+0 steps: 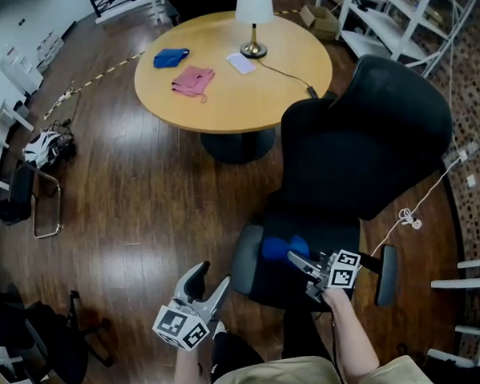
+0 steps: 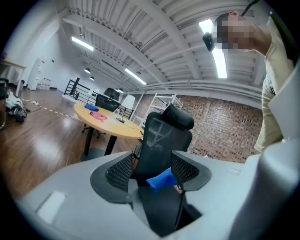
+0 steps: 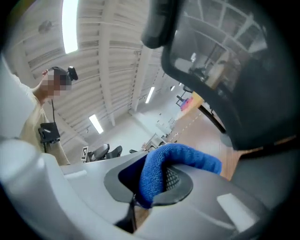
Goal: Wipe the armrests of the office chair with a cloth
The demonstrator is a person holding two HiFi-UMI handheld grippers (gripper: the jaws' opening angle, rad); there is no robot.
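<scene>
Cloths number three. One blue cloth (image 1: 285, 247) is pinched in the right tongs (image 1: 298, 262). A second blue cloth (image 1: 170, 57) and a pink cloth (image 1: 192, 80) lie close together on the far-left part of the round counter (image 1: 219, 108).

One lamp (image 1: 253, 18) and one white sheet (image 1: 240, 63) also sit on the counter, to the right of those two cloths.

One black chair (image 1: 358, 141) stands near the counter's right side. It has two armrests, the left armrest (image 1: 245, 259) and the right armrest (image 1: 386, 274).

The right tongs are clamped on the blue cloth, which folds over one pad and fills the gap between the jaws. It sticks out from their far-left end, above the seat between the two armrests and closer to the left one. Whether it touches the seat cannot be told.

The left tongs (image 1: 214, 274) stand wide apart with nothing between them. They hang above the floor just to the near left of the left armrest, apart from the blue cloth.
</scene>
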